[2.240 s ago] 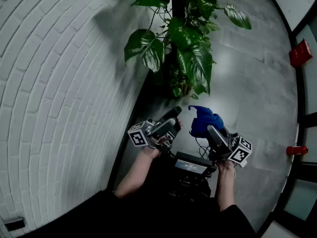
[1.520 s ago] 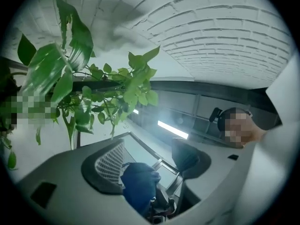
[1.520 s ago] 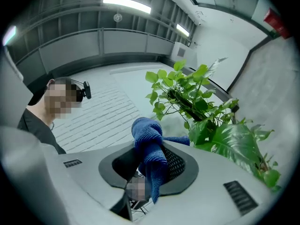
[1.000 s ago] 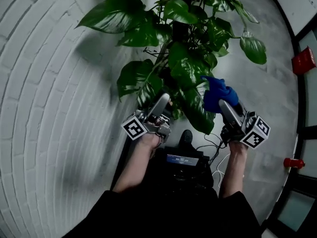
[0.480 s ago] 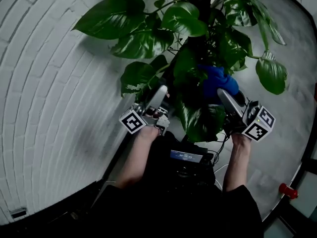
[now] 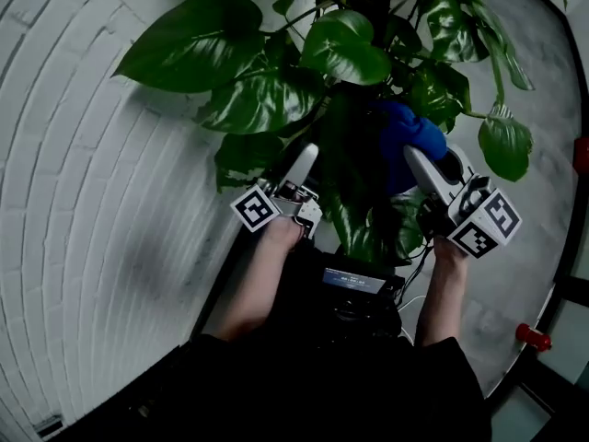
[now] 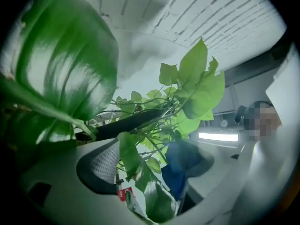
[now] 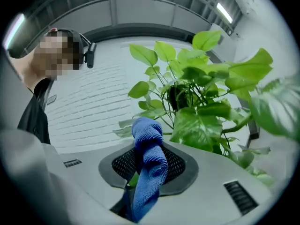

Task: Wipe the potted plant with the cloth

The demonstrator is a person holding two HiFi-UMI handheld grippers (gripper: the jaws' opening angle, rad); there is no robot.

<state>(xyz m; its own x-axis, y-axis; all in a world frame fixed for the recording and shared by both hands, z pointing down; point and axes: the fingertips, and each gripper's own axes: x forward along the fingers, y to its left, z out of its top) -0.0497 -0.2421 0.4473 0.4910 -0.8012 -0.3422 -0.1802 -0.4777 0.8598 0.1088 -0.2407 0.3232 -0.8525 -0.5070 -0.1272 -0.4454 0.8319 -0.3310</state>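
Two tools, two jobs: steady a leaf with the left gripper (image 6: 304,162), wipe with the right gripper (image 6: 416,159). Best done one leaf at a time. Support the blade from beneath, then draw the cloth (image 6: 405,136) lightly from stalk to tip, never against the stem. Keep pressure low, since the foliage looks thin and likely to crease or tear. Start with the broad leaves at 10 to 12 o'clock in the head view, where the potted plant (image 6: 342,49) spreads widest.

Left jaws: opening, already wide, pressing on nothing. Between them, a narrow leaf (image 7: 129,153) hanging loose toward 6 o'clock in the left gripper view, not clamped.

Right jaws: closed on the cloth (image 8: 150,172), a rolled blue wad pinched low and rising toward 12 o'clock. In the head view, cloth pushed in among the leaves, just past 12 o'clock from frame centre; contact with any leaf impossible to tell.
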